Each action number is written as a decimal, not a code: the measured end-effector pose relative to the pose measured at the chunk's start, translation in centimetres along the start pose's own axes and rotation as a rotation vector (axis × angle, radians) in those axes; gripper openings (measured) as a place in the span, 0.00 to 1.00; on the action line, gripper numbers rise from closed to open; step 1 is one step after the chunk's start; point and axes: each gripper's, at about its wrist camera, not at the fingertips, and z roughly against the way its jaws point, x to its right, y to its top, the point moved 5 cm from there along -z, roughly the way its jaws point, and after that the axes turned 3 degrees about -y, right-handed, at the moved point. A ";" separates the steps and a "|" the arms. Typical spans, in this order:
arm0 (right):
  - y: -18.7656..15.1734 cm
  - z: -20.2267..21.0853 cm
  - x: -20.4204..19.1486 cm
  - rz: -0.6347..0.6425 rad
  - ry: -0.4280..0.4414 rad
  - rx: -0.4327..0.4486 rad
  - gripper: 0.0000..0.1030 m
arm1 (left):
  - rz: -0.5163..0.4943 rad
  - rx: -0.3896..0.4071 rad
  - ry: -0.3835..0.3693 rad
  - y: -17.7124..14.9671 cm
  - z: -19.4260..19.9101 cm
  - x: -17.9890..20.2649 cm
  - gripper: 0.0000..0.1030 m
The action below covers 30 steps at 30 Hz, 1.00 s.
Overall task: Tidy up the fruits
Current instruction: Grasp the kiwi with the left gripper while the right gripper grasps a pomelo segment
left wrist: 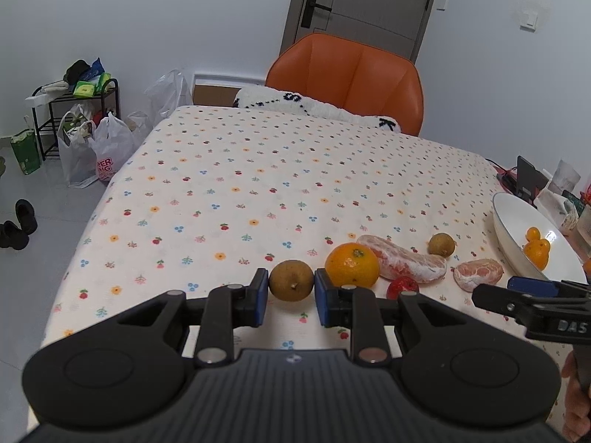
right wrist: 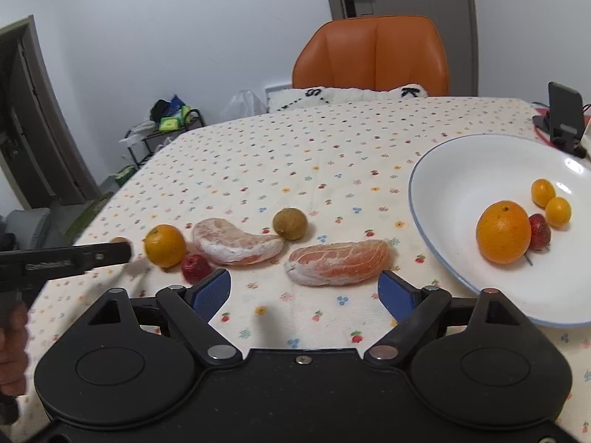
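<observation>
My left gripper (left wrist: 291,284) is shut on a small brown round fruit (left wrist: 291,280) near the table's front edge. Just right of it lie an orange (left wrist: 352,264), a strawberry (left wrist: 402,287), two peeled pomelo segments (right wrist: 236,241) (right wrist: 340,262) and a second brown fruit (right wrist: 290,223). My right gripper (right wrist: 304,291) is open, its blue pads flanking the near side of the right pomelo segment without touching it. The white bowl (right wrist: 421,199) at the right holds an orange (right wrist: 503,232), a strawberry (right wrist: 539,230) and two kumquats (right wrist: 543,192).
An orange chair (left wrist: 347,77) with a fluffy white cushion stands at the table's far side. A black phone stand (right wrist: 565,118) sits behind the bowl. Bags and a shelf (left wrist: 88,147) are on the floor past the table's left edge.
</observation>
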 end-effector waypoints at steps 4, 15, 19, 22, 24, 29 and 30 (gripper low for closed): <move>0.1 -0.5 -0.1 0.011 -0.042 0.005 0.82 | 0.006 0.000 0.000 -0.1 0.2 -0.4 0.24; -0.1 -1.8 -1.0 0.078 -0.139 0.023 0.62 | 0.025 0.002 -0.017 -0.1 0.9 -0.7 0.24; 0.1 -1.5 -0.6 0.077 -0.131 0.027 0.59 | 0.018 0.010 -0.022 0.0 1.3 -0.3 0.24; -0.1 -0.9 -0.7 0.069 -0.098 0.028 0.59 | 0.019 0.021 -0.030 0.3 1.7 0.2 0.24; -0.1 -0.4 -0.8 0.071 -0.088 0.037 0.59 | 0.011 0.025 -0.035 0.4 1.8 0.6 0.24; 0.5 1.4 -0.6 0.059 -0.064 0.075 0.59 | -0.015 0.033 -0.051 0.8 2.1 2.2 0.24; 0.7 1.8 -0.4 0.053 -0.058 0.085 0.59 | -0.020 0.035 -0.053 0.8 2.2 2.5 0.24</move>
